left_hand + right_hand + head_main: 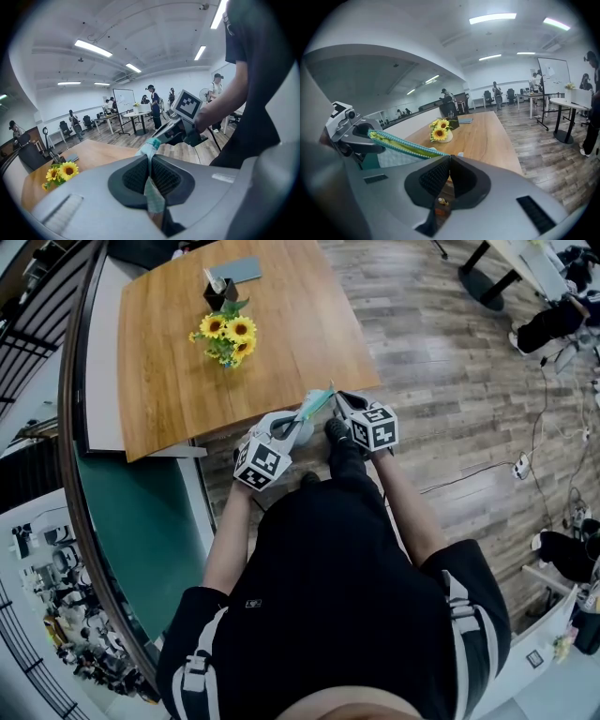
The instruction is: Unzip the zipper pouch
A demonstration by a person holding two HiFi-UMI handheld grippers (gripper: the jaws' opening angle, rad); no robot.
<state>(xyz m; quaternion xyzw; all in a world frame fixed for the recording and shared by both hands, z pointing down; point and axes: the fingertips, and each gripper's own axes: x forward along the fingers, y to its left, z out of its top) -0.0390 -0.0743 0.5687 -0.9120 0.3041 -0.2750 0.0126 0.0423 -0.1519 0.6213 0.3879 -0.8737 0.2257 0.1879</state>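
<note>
A teal zipper pouch hangs in the air between my two grippers, just off the wooden table's near corner. My left gripper is shut on one end of it. In the left gripper view the teal fabric runs pinched between the pads, with the right gripper holding the far end. My right gripper is shut too. In the right gripper view the pouch's zipper edge stretches from the left gripper to my right gripper. Whether the pads hold the zipper pull itself is hidden.
The wooden table carries a pot of sunflowers, a dark holder and a grey flat item. A teal panel lies to the left below the table. Several people and desks stand far back.
</note>
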